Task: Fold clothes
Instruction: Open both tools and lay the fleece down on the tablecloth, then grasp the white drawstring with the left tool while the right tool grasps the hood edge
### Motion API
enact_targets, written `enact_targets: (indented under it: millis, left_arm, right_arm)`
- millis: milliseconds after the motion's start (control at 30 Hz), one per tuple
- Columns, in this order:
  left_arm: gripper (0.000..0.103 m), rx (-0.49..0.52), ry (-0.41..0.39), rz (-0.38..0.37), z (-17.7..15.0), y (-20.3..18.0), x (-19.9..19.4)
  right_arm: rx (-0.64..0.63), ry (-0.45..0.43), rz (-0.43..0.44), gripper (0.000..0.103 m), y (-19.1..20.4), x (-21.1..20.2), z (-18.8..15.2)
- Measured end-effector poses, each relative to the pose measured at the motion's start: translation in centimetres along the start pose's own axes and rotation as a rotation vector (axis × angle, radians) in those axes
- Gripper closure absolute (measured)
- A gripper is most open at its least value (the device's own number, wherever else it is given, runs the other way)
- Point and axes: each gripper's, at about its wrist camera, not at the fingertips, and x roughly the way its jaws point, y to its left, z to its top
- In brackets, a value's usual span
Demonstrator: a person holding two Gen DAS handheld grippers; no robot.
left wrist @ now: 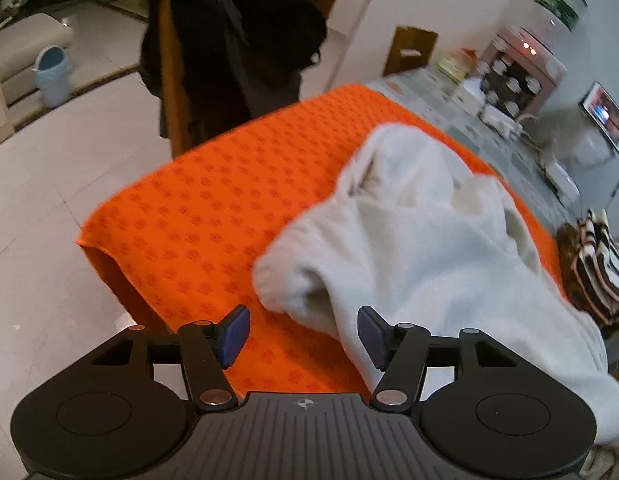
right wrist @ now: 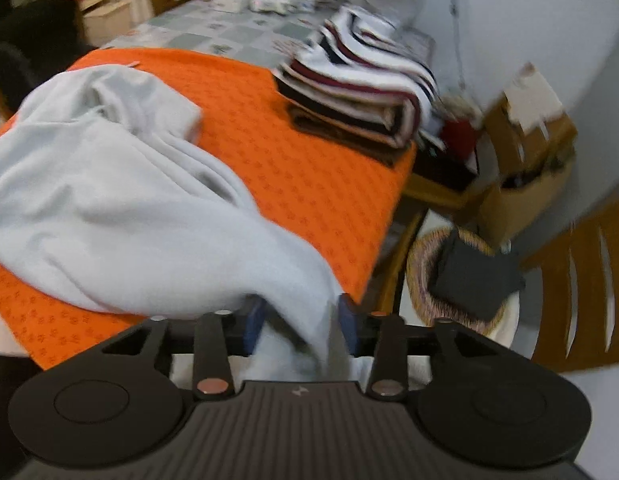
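White sweatshirt [left wrist: 421,240] lies crumpled on the orange mat [left wrist: 197,216] that covers the near end of the tabletop [right wrist: 213,32], its fleecy bulk heaped toward the right side of the mat and one edge trailing off the near rim. The left gripper [left wrist: 303,334] hangs just above the mat at the garment's near corner, jaws spread wide with nothing between them; its right blue pad touches the hanging cloth, and the other pad is clear of it. The right gripper [right wrist: 301,328] sits at the mat's near edge with a fold of the sweatshirt [right wrist: 121,200] running down between its blue pads; the jaws stand partly apart, and motion blur leaves it unclear whether they actually pinch the cloth. A folded striped garment [right wrist: 357,88] rests at the mat's far right corner, well apart from the sweatshirt. Beyond the tabletop's left side, a wooden chair [left wrist: 171,88] carries a black coat [left wrist: 245,32].
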Motion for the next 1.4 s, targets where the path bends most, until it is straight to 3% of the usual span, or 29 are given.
enact_targets:
  millis: [67,333,633,833,1033,1167,1200,1267,1300,1333,1400]
  left_arm:
    - [0.041,0.017,0.0,0.012,1.1,-0.1,-0.7]
    - [0.037,0.142,0.006,-0.03,7.4,-0.6,1.5]
    - [0.035,0.339,0.104,-0.145,13.8,-1.0,10.6]
    - [0.035,0.413,0.14,-0.209,16.3,-2.1,15.7]
    - [0.033,0.321,0.17,-0.319,16.7,-2.8,18.9]
    - [0.034,0.314,0.158,-0.383,17.5,-4.5,20.1]
    - [0.038,0.315,0.156,-0.388,17.8,-4.9,20.4]
    - [0.062,0.312,0.168,-0.4,18.4,-5.5,20.7]
    - [0.079,0.308,0.171,-0.404,18.5,-5.8,20.7]
    - [0.086,0.305,0.175,-0.409,18.7,-6.0,20.6]
    - [0.09,0.318,0.157,-0.402,18.8,-6.4,20.0]
  right_arm:
    - [-0.037,-0.019,0.034,0.036,1.0,-1.1,1.5]
    - [-0.109,-0.074,0.168,0.036,7.2,-1.6,9.6]
    - [-0.065,-0.109,0.152,0.036,13.0,5.6,17.8]
    - [0.006,-0.035,0.106,0.036,14.3,12.7,19.0]
    - [0.067,0.042,0.089,0.036,13.7,18.3,18.6]
    - [0.104,0.094,0.105,0.036,12.8,21.1,18.3]
    - [0.113,0.107,0.111,0.038,12.6,21.7,18.3]
    - [0.13,0.137,0.132,0.06,12.1,22.5,18.1]
    - [0.141,0.147,0.144,0.079,11.9,22.6,18.0]
    - [0.151,0.149,0.151,0.084,11.8,22.6,17.9]
    - [0.156,0.137,0.149,0.088,11.6,22.1,17.9]
